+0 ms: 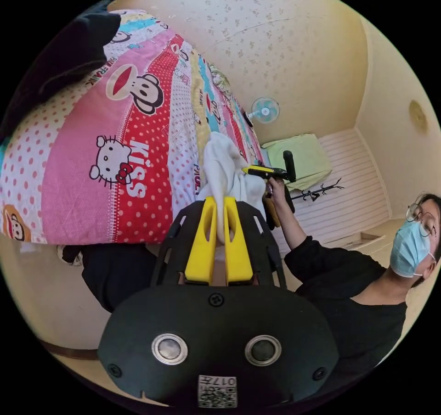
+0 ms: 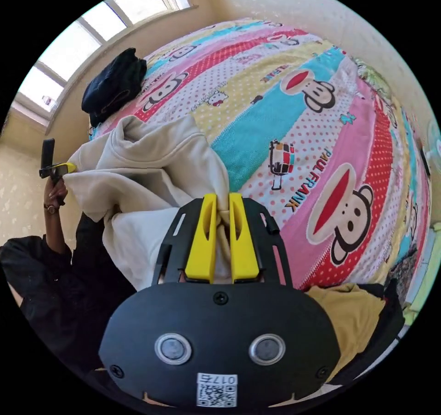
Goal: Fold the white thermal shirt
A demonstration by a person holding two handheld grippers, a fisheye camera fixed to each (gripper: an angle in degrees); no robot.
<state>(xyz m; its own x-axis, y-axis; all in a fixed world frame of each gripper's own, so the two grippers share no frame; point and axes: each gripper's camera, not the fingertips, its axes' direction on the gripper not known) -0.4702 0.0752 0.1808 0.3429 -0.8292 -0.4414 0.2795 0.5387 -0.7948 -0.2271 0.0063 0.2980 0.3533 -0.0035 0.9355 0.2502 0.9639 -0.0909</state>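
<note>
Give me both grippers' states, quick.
Left gripper: shut on the white thermal shirt.
Right gripper: shut on the same shirt.

Cartoon-print bed (image 2: 294,112), dark clothes (image 2: 112,84) atop

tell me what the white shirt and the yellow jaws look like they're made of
The white thermal shirt looks like soft, thick knit fabric, matte: it drapes and bunches in rounded folds. The yellow jaws of the left gripper and right gripper look like hard moulded plastic, smooth with slight sheen and crisp edges; both pairs pinch the shirt.
</note>
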